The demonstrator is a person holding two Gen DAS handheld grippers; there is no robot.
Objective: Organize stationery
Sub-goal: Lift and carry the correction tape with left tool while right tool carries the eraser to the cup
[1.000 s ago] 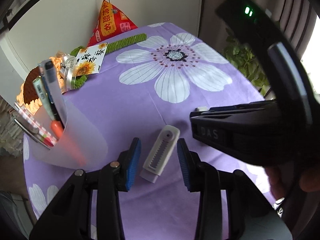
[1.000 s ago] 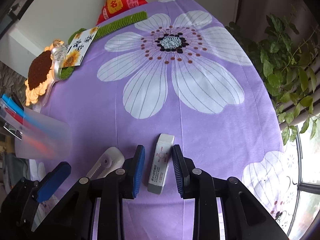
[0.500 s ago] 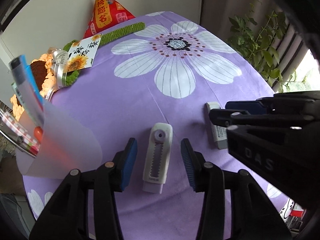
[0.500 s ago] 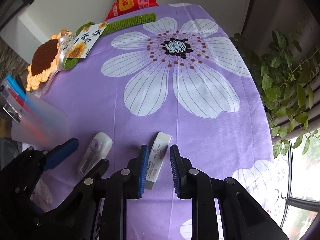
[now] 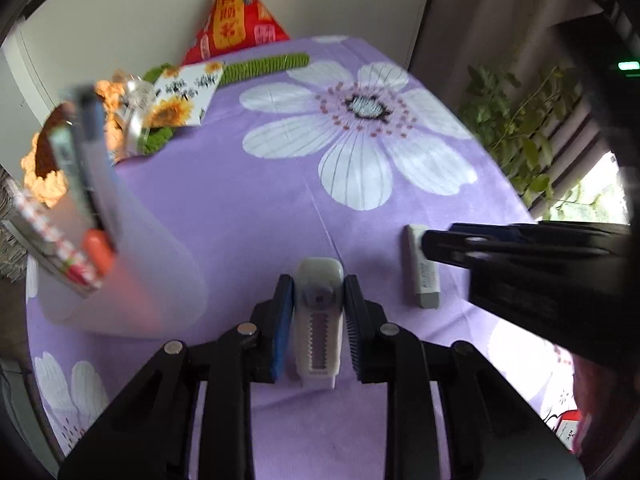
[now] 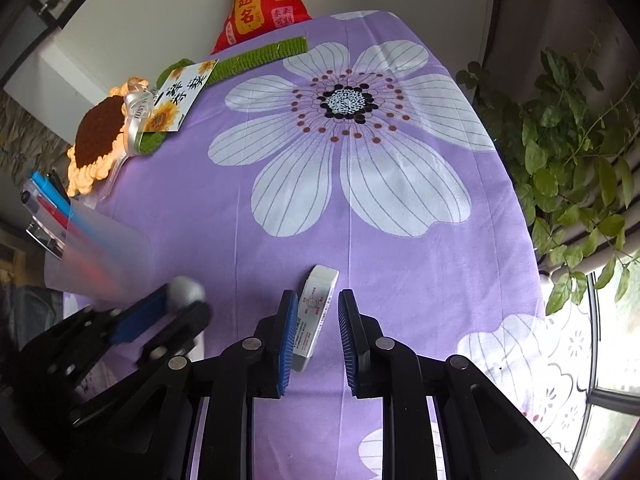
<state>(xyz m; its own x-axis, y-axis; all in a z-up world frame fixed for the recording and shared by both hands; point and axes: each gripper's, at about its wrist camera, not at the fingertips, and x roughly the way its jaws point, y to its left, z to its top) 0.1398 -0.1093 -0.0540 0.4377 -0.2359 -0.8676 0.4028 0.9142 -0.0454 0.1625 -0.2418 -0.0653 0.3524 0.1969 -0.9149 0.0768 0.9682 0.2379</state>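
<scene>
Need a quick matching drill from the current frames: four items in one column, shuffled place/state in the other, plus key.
1. corrector
2. eraser
3. pen cup
4. sunflower card

A. far left of the cloth, by the crochet flower
B. between the left hand-held gripper's closing pads
C. standing, pens inside
D. between the right hand-held gripper's pads, slanted

Pairs: 1-B, 2-D, 3-C, 4-A

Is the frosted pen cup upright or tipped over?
Upright: the cup stands on the purple cloth, with pens sticking up out of its open top.
</scene>
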